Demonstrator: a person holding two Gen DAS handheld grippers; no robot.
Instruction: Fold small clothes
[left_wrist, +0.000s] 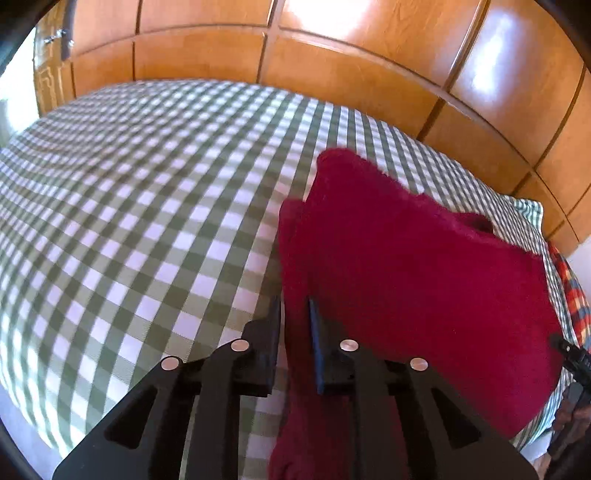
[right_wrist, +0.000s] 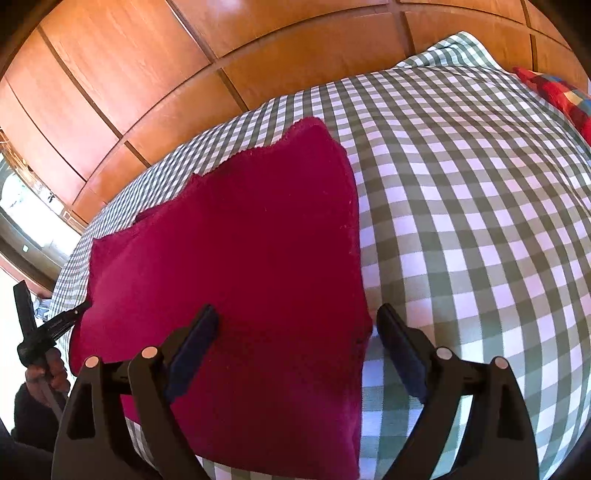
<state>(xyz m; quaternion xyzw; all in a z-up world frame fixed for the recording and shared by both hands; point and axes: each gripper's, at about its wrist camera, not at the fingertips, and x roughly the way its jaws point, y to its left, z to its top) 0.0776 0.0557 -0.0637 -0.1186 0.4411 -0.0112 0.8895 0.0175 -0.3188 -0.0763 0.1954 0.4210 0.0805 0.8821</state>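
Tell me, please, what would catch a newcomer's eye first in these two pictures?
First, the deep red fuzzy knitted garment, lying on the green-and-white checked bedspread that fills both views. Then the left tool, narrowed on the garment's edge, while the right tool stands wide open over its other side. Behind the bed runs the glossy orange-brown wooden panelling.

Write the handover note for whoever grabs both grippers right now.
Left gripper: shut on the near-left edge of the red garment.
Right gripper: open, straddling the garment's near-right corner, gripping nothing.
The garment lies mostly flat on the checked bedspread, its far edge uneven and layered.
Done: it looks partly folded.
Left: probably close the right gripper on its corner and fold again.
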